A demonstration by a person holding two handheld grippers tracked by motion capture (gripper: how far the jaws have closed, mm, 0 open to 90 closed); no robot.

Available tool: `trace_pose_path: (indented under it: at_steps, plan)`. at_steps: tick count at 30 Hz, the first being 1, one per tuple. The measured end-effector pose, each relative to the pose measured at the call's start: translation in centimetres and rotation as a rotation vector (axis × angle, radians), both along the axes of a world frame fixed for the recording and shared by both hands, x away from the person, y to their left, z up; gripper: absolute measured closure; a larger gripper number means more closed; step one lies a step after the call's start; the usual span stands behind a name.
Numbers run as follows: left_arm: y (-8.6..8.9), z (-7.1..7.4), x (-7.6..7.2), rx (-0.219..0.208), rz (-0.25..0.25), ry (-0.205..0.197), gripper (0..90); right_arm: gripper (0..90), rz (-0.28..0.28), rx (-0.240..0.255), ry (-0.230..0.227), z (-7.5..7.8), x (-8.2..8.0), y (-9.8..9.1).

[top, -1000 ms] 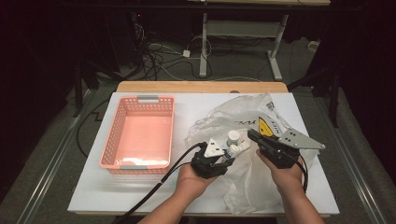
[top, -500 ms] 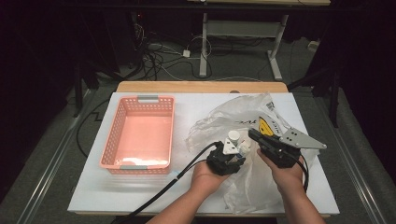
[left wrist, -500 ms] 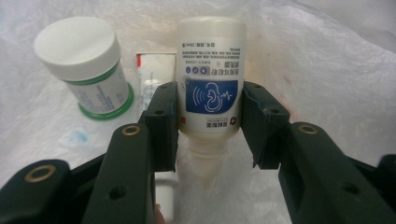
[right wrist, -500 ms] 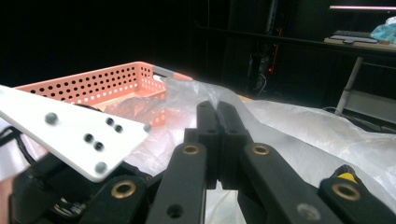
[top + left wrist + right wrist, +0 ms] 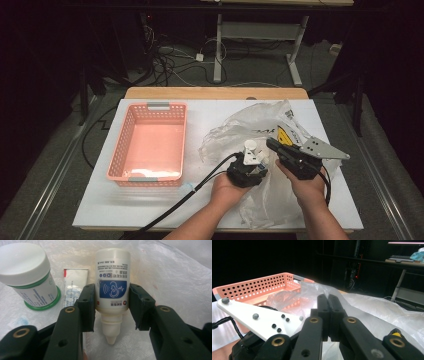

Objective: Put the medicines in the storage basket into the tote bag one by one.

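Observation:
A small white dropper bottle (image 5: 112, 270) with a blue label lies on the clear plastic bag (image 5: 170, 272), nozzle towards the camera. My left gripper (image 5: 112, 307) is shut on its body, one pad on each side. In the high view the left gripper (image 5: 250, 162) points down over the crumpled bag (image 5: 235, 132), right of the table's middle. A white-capped jar (image 5: 25, 267) with a green rim and a silver sachet (image 5: 72, 287) lie just left of the bottle. My right gripper (image 5: 328, 301) is shut, jaws pressed together, its tip (image 5: 274, 146) resting at the bag beside the left gripper.
A pink perforated basket (image 5: 148, 175) sits on the left half of the white table top, also seen in the right gripper view (image 5: 254, 285). A yellow and black package (image 5: 285, 135) shows through the bag. Black cables trail off the front edge.
My left hand has shifted right and lower over the bag, ending close beside the right gripper. The right gripper has stayed put.

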State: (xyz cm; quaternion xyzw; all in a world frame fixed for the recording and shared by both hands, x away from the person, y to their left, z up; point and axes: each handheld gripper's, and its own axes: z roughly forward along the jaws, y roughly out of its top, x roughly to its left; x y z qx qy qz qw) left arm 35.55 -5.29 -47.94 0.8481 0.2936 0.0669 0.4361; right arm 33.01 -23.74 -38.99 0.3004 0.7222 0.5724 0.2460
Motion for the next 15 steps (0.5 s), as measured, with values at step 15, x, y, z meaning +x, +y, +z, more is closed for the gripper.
trace_pose_path:
  at_steps: [15]
  plan:
    - [6.0, 1.1, -2.7, -0.091, 0.041, -0.001, 36.1, 90.0, -0.002, 0.003, 0.013, -0.2, 0.1, -0.2]
